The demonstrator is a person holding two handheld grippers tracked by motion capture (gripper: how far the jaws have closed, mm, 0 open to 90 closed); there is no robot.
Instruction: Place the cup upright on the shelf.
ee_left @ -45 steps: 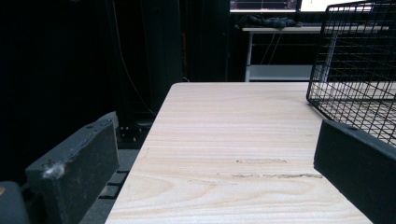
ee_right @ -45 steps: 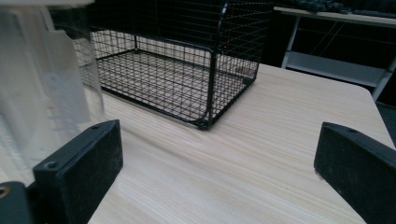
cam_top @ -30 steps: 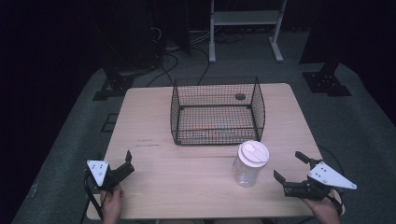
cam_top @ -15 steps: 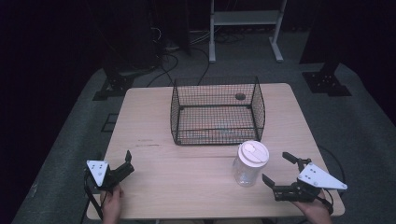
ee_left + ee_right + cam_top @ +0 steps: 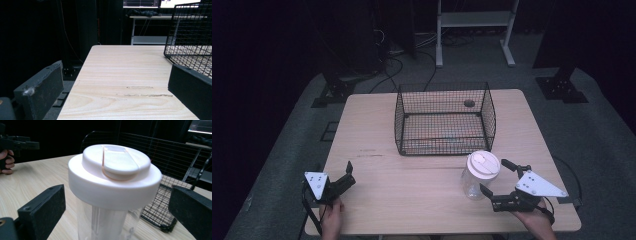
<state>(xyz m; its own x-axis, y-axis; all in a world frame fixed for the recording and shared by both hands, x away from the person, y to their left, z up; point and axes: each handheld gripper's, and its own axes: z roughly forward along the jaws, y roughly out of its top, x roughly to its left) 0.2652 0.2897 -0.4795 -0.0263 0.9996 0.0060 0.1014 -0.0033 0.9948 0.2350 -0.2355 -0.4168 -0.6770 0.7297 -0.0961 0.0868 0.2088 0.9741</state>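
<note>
A clear plastic jar (image 5: 475,181) with a white flip-top lid (image 5: 115,170) stands upright on the wooden table (image 5: 412,185), just in front of a black wire basket (image 5: 444,117). My right gripper (image 5: 493,175) is open at the jar's right side, its jaws reaching toward the jar. In the right gripper view the jar sits close between the two open jaws of my right gripper (image 5: 115,215), apart from both pads. At the table's front left corner my left gripper (image 5: 349,174) is open and holds nothing, seen as the left gripper (image 5: 115,87) over bare wood.
The wire basket (image 5: 192,32) is open-topped, with a small dark round thing (image 5: 469,103) at its far right corner. A white shelf frame (image 5: 474,22) and cables lie on the floor beyond the table. The other hand (image 5: 7,160) holds its gripper far left.
My right gripper has moved left from the table's right edge toward the jar, so its open jaws now flank it. The left gripper, jar and basket have stayed put.
</note>
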